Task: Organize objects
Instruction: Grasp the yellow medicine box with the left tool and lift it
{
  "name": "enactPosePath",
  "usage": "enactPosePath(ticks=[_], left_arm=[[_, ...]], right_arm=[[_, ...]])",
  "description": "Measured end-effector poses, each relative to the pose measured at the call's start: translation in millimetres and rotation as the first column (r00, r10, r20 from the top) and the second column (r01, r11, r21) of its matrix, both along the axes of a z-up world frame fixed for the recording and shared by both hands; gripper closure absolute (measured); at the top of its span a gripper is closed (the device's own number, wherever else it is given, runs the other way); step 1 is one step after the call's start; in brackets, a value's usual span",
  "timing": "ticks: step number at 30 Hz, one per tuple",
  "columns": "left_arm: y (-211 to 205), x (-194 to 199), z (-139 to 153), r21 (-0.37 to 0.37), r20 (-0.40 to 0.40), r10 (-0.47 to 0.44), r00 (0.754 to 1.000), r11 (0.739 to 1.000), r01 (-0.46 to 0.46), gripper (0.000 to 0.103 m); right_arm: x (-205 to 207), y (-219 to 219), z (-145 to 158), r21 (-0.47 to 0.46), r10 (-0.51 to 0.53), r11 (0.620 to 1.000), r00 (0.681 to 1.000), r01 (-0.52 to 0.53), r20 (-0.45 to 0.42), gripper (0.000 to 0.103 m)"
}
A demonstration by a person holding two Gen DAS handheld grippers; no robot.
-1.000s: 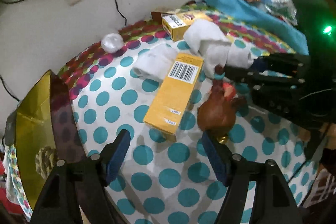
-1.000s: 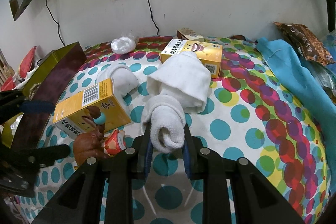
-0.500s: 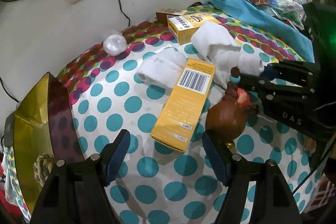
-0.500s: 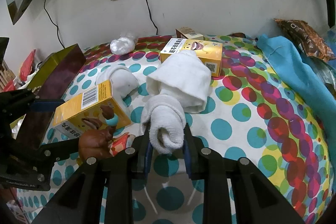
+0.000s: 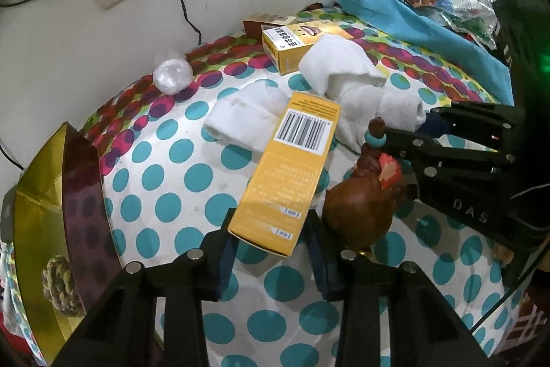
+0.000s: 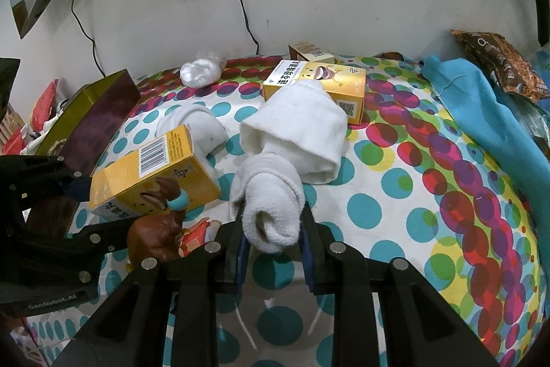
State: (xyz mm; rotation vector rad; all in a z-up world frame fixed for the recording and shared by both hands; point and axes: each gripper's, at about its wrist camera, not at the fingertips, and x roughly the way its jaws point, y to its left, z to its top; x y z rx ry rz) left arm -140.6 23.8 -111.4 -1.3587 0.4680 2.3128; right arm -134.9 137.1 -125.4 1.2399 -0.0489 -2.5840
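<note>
A long yellow box (image 5: 295, 160) with a barcode lies on the dotted cloth. Its near end sits between the pads of my left gripper (image 5: 271, 239), whose jaws are closing and touch both sides. A brown figurine (image 5: 361, 212) with a teal ring stands just right of that box. My right gripper (image 6: 271, 229) is shut on the rolled end of a white towel (image 6: 275, 191), which rests on the cloth. In the right wrist view the yellow box (image 6: 154, 174) is at the left, held by the left gripper (image 6: 99, 208).
A second yellow box (image 6: 319, 85) and a small brown box (image 6: 309, 50) lie near the wall. Another white cloth (image 5: 247, 116), a plastic wad (image 5: 172, 74), a gold tray (image 5: 34, 229) at the left edge and a blue cloth (image 6: 481, 112) at the right surround the work spot.
The left gripper came forward over the yellow box and its wide jaws narrowed onto the box's near end. The right gripper kept still on the towel.
</note>
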Motion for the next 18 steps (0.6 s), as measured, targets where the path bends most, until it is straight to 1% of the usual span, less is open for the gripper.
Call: enactPosePath(ticks=[7, 14, 18], left_arm=[[-3, 2, -1, 0.028, -0.008, 0.044, 0.999, 0.999, -0.044, 0.066], [-7, 8, -1, 0.06, -0.005, 0.126, 0.992, 0.99, -0.125, 0.066], [-7, 15, 0, 0.058, -0.024, 0.169, 0.985, 0.984, -0.167, 0.066]], right_arm=[[0, -2, 0, 0.003, 0.0, 1.0, 1.0, 0.0, 0.0, 0.079], [0, -5, 0, 0.003, 0.0, 1.0, 1.0, 0.0, 0.001, 0.079], [0, -6, 0, 0.007, 0.0, 1.0, 1.0, 0.0, 0.0, 0.079]])
